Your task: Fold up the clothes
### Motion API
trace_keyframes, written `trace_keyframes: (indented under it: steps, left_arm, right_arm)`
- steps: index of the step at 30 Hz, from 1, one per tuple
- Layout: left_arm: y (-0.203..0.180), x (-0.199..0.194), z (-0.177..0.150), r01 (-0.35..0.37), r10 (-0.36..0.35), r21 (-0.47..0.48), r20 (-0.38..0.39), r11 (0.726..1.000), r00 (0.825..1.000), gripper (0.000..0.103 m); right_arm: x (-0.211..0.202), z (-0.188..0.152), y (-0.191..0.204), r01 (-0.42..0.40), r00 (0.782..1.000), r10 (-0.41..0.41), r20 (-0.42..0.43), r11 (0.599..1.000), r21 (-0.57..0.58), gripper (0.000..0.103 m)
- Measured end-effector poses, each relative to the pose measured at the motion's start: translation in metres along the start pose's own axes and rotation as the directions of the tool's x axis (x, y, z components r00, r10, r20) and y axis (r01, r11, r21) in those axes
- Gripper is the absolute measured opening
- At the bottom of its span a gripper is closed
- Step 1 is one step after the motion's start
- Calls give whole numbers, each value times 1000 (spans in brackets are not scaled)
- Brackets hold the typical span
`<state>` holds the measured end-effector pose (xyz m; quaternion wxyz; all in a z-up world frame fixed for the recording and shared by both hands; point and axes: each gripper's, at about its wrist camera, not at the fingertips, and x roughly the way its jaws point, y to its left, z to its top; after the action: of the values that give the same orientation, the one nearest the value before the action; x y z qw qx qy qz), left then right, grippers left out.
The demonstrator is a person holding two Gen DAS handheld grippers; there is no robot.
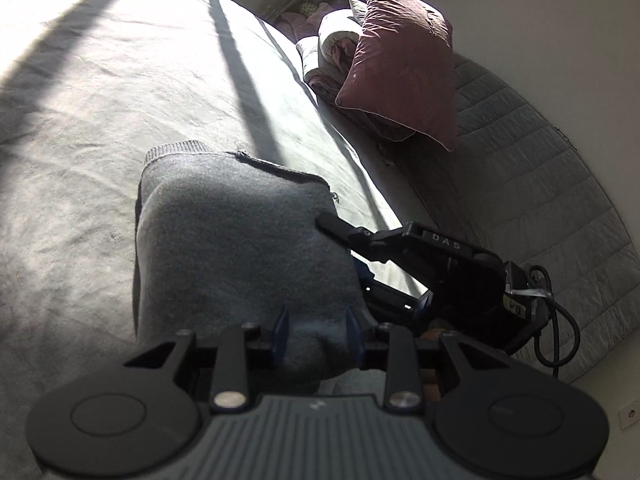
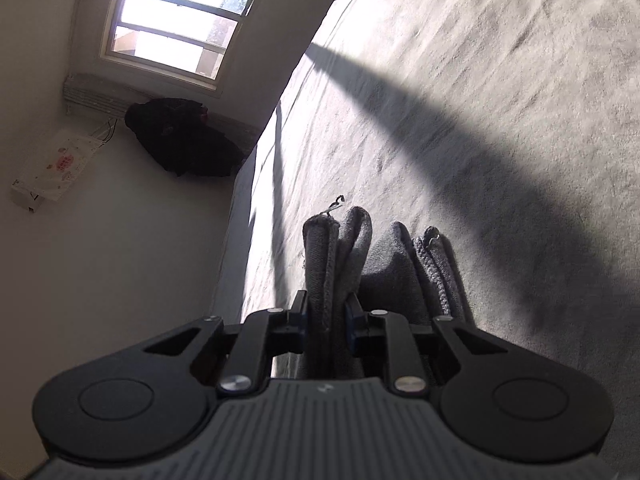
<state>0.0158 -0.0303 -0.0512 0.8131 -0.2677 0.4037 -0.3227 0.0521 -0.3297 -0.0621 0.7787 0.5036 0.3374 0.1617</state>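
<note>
A grey knit garment (image 1: pixel 236 240) lies folded on the pale bed sheet (image 1: pixel 100 80), its ribbed hem at the far end. My left gripper (image 1: pixel 316 334) is shut on its near edge, a thick bunch of fabric between the blue pads. In the left wrist view my right gripper (image 1: pixel 340 232) comes in from the right and clamps the garment's right side. In the right wrist view my right gripper (image 2: pixel 328 312) is shut on several stacked layers of the grey garment (image 2: pixel 384 268), whose folded edges stand up ahead of the fingers.
A mauve pillow (image 1: pixel 404 64) leans on rolled bedding (image 1: pixel 332 44) at the far end of the bed, beside a quilted grey headboard (image 1: pixel 532 168). A window (image 2: pixel 180 16), a dark heap of clothes (image 2: pixel 184 140) and a white box (image 2: pixel 56 168) lie off the bed's edge.
</note>
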Motion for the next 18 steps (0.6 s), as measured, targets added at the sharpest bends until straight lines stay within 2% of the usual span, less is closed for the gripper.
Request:
trace_keyframes:
  steps: [5,9,11,13,15,18]
  left_arm:
    - [1,23,-8,-12,13,22,-57,1000,998,31]
    - [-4,27,-13,-11,16,60,-81,998,997,32]
    - [-6,19,-12,3,3,80,-70,997,998,32]
    - [-5,9,-9,13,-11,88,-31,996,999,31]
    - [-2,3,-6,6,-6,93,0,996,1000,29]
    - [2,10,-6,-10,12,98,-20,995,1000,26]
  right_arm:
    - [-1,2,-24,87,996,-87,11,996,5,22]
    - [-9,3,-29,107,993,-107,43,994,11,26]
    - [-15,4,-21,118,991,-116,68,993,-27,27]
    - [-21,5,-10,123,988,-114,105,989,-79,41]
    - [-24,4,0,116,986,-99,131,984,-135,42]
    - [-18,-1,15,104,988,-75,132,968,-230,42]
